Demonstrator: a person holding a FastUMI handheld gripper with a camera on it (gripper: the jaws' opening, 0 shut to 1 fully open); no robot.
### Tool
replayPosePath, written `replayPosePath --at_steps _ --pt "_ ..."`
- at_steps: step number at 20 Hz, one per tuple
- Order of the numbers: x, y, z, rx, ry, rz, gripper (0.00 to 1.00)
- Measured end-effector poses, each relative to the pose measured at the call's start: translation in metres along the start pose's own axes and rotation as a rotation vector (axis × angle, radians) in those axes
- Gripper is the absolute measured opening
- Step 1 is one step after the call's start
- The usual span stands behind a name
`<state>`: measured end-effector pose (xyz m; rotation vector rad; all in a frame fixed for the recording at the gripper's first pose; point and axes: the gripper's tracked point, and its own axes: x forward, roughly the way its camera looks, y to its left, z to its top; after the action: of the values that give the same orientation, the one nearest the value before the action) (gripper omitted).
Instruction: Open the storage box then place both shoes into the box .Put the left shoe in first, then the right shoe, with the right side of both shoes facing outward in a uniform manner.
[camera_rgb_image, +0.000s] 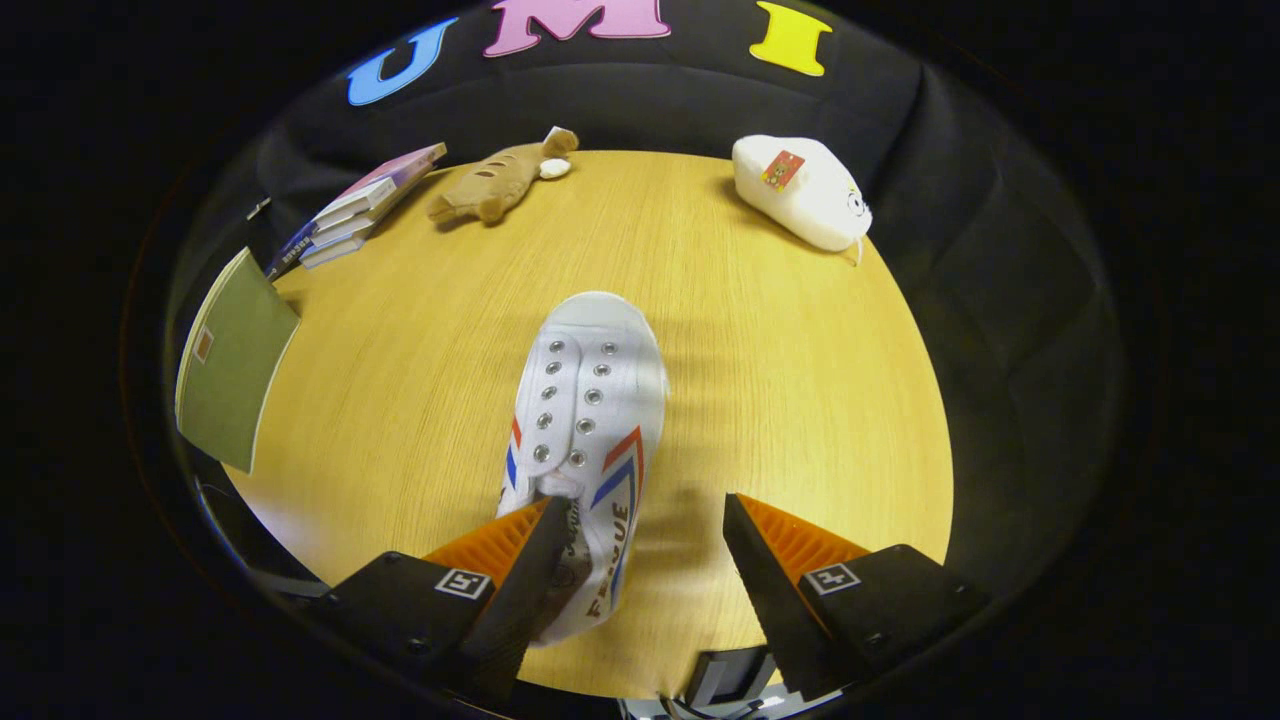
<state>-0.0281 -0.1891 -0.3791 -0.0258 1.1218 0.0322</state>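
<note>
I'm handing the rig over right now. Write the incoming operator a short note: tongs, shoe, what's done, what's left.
Tongs: open, holding nothing. One finger sits over the heel end of the white shoe; the other stands apart over bare table.
Shoe: lies on the wooden table, toe pointing away from the tongs, laceless, red and blue stripes on its side. I cannot tell whether it is the left or the right.
Beyond it: a brown plush toy, a white plush toy, a stack of books, a green notebook.
Done: nothing confirmed.
Left: grip this shoe, box it; then the other shoe.
</note>
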Motion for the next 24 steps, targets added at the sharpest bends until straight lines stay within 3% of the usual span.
replayPosePath --at_steps 1,3,5,9,17,24 --pt "0.005 0.001 0.001 0.016 0.002 0.01 0.94" --pt "0.008 0.012 0.003 0.066 0.0 0.057 0.71" --pt "0.013 0.011 0.002 0.092 0.006 0.037 0.37" --pt "0.013 0.004 0.005 0.154 -0.011 -0.015 0.09" --pt "-0.024 0.036 0.01 0.249 0.003 0.047 0.05" --pt "-0.106 0.123 0.046 0.228 -0.068 0.112 0.05"
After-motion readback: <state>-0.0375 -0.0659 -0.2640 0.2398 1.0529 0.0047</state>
